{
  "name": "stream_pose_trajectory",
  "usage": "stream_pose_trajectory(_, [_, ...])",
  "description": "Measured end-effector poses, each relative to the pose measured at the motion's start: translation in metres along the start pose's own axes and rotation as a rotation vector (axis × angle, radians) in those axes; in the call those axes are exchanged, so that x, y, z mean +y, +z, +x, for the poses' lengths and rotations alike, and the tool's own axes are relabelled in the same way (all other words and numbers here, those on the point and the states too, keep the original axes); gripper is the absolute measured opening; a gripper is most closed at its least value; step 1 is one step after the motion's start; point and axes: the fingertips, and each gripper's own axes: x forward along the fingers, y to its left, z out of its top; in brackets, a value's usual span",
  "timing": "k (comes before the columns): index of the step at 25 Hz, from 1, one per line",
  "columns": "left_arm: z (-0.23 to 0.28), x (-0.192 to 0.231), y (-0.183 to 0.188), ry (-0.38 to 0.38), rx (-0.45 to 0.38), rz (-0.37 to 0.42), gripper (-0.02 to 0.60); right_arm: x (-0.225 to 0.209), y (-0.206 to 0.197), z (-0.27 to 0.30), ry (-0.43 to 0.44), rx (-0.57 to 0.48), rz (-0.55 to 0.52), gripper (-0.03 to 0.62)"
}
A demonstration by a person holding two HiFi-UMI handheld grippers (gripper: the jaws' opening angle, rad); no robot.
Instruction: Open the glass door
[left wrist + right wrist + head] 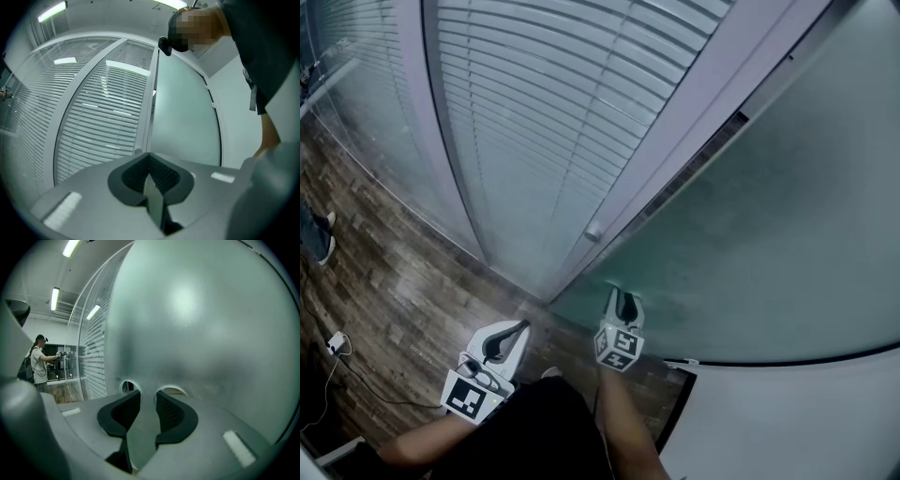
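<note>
The frosted glass door (769,234) fills the right half of the head view, and its free edge runs along a grey frame post (694,103). My right gripper (623,298) points at the lower part of the door with its tips at or very near the glass. In the right gripper view the right gripper (147,394) has its jaws apart with nothing between them, and the door (197,324) fills the picture ahead. My left gripper (523,326) hangs lower left, away from the door. In its own view the left gripper (149,161) is shut and empty, facing the door (185,117).
A glass wall with slatted blinds (544,122) stands left of the door, with a small knob (593,232) by the frame. Wood-look floor (394,281) with a cable (337,347) lies at the left. Another person (40,362) stands far off.
</note>
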Motion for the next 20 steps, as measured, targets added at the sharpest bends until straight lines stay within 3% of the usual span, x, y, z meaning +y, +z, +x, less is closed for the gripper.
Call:
stream_pose_trajectory(9, [-0.031, -0.008, -0.011, -0.058, -0.006, -0.014, 0.000, 0.005, -0.023, -0.032, 0.018, -0.040, 0.001, 0.106])
stream_pose_trajectory(20, [-0.060, -0.009, 0.005, -0.161, -0.027, -0.037, 0.000, 0.023, -0.025, -0.086, 0.055, -0.058, -0.034, 0.107])
